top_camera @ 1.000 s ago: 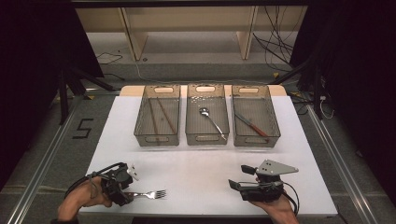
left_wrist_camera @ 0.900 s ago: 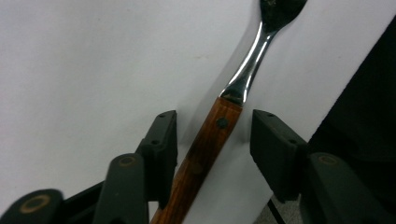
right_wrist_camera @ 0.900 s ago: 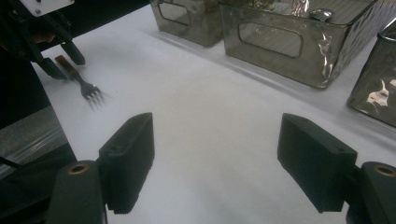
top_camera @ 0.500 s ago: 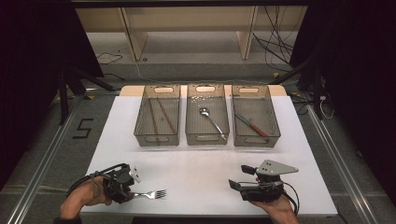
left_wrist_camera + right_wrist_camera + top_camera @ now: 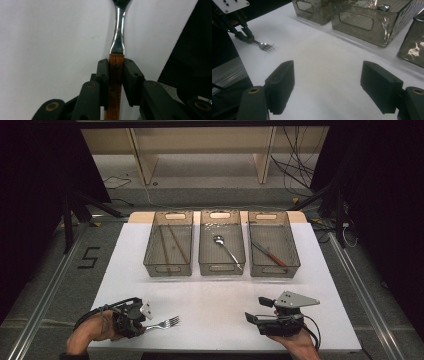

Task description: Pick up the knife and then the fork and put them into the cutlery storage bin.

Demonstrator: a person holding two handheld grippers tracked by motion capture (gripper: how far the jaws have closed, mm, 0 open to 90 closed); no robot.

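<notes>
Left claw [image 5: 116,75] now clamped on the fork's [image 5: 165,323] wooden handle.
Its jaws have just been closing until they met the handle; the fork lies on the white table [image 5: 215,305], well short of the three bins [image 5: 169,269]. Lifting looks next. Right claw [image 5: 332,92] gapes, empty.

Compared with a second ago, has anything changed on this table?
The left tongs have just been closing on the wooden handle of the silver fork, and their pads now press it from both sides. The fork itself lies where it lay on the white table. The right tongs stayed open and in place, and the three clear plastic bins with their cutlery are unchanged.
</notes>
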